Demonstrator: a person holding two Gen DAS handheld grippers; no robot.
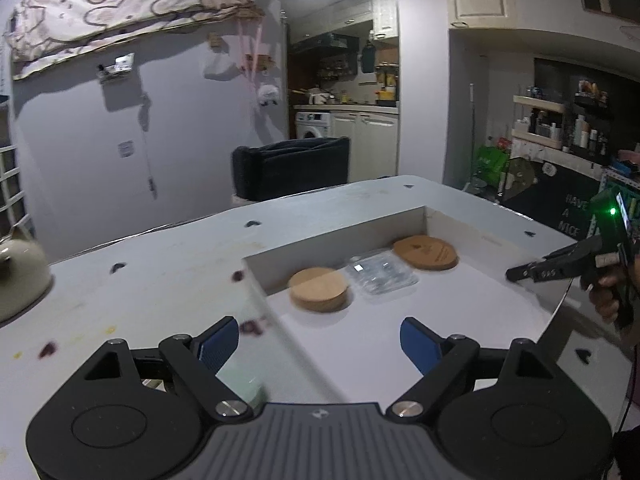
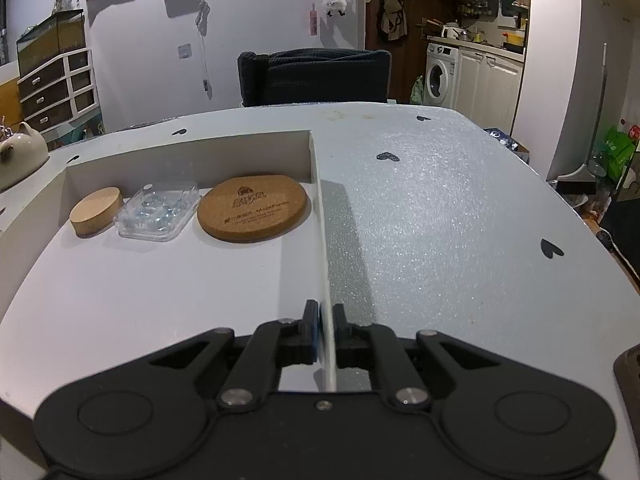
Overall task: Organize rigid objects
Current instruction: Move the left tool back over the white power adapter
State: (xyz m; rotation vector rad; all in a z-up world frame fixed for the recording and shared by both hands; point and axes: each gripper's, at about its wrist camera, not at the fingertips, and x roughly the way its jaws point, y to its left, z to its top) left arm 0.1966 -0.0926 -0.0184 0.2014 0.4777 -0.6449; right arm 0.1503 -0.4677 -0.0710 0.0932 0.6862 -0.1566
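A shallow white box [image 1: 340,231] [image 2: 188,142] lies on the table. Along its far wall sit a thick wooden lid [image 1: 319,294] [image 2: 96,210], a clear plastic blister pack [image 1: 380,276] [image 2: 158,212] and a flat cork coaster [image 1: 425,253] [image 2: 252,212]. My left gripper [image 1: 320,336] is open above the box's near left side, nothing between its blue pads. A blurred pale green thing [image 1: 248,386] shows under its left finger; what it is I cannot tell. My right gripper [image 2: 326,316] [image 1: 516,274] is shut on the box's thin right wall [image 2: 320,220].
The table [image 2: 440,220] has a grey cover with black heart marks and purple stains [image 1: 252,326] left of the box. A cream pot [image 1: 20,276] [image 2: 20,152] stands at the far left edge. A dark chair [image 1: 292,168] [image 2: 314,76] is behind the table.
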